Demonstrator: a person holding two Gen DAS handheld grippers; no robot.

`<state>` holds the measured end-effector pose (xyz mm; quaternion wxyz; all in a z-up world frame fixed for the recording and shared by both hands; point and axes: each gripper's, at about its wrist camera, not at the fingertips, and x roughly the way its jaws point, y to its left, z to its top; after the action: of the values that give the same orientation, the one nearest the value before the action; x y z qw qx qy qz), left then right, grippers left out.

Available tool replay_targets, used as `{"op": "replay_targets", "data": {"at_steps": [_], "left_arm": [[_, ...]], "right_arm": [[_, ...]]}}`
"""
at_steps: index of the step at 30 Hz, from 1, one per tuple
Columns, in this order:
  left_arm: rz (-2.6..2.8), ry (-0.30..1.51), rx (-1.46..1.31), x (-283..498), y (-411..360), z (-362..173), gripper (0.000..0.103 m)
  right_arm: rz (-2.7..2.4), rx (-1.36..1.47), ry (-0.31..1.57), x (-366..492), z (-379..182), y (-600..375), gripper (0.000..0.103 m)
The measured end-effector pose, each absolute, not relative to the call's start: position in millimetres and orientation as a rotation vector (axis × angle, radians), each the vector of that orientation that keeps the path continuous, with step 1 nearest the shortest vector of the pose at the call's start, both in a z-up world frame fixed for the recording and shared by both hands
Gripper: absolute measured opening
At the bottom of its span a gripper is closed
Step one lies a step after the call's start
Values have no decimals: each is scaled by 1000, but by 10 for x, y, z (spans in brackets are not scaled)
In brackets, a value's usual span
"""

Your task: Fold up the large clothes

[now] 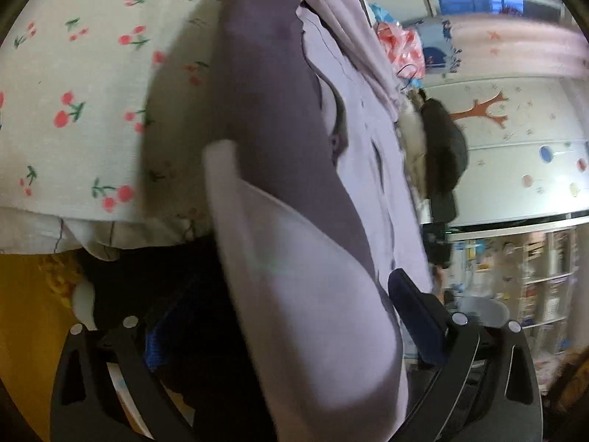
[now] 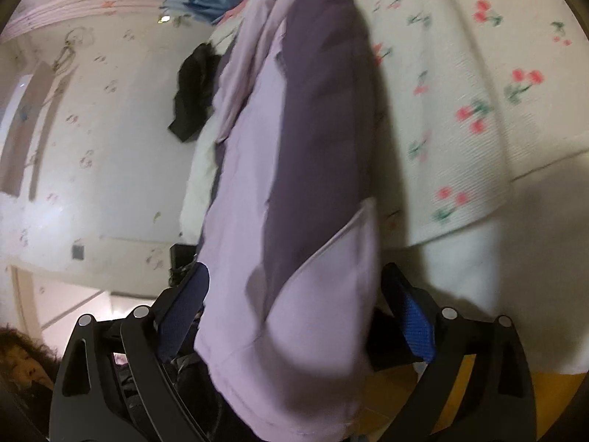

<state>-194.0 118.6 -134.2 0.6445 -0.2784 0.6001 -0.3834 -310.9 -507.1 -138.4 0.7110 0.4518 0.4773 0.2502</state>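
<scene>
Left claw (image 1: 287, 316) and right claw (image 2: 294, 305) both wide, straddling bunched garment (image 2: 313, 129); pad contact unclear. Clench firmly, lay flat on bed (image 2: 460, 73) toward 12 o'clock, keep edges aligned.

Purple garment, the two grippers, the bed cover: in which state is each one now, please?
Purple garment: bunched lengthwise, lifted above the bed, lying between the fingers of both grippers.
Left gripper: jaws wide, the garment between them; a grip cannot be told.
Right gripper: jaws wide, the garment between them; a grip cannot be told.
Cherry-print bed cover: spread flat.
</scene>
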Motion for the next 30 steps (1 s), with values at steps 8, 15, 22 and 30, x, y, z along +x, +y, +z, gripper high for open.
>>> {"op": "replay_targets", "data": {"at_steps": [8,15,22,30], "left_arm": [[-756,1375,-540,-1993,1025,-1198,58],[-817,1273,-536,-2050,954,-754,15],[-880,1169,-471,-2349,1250,-148,15],[-953,1351,-641,-2297,1603,-1164,52]], "right_arm": [[567,977,978,-3187,-1335,-4882,23],[598,915,845,-3228,-857,-4779,16],[716,832,879,-3533,-487,-4618,24],[666,1057,1018,-3837,-1494,-4837,75]]}}
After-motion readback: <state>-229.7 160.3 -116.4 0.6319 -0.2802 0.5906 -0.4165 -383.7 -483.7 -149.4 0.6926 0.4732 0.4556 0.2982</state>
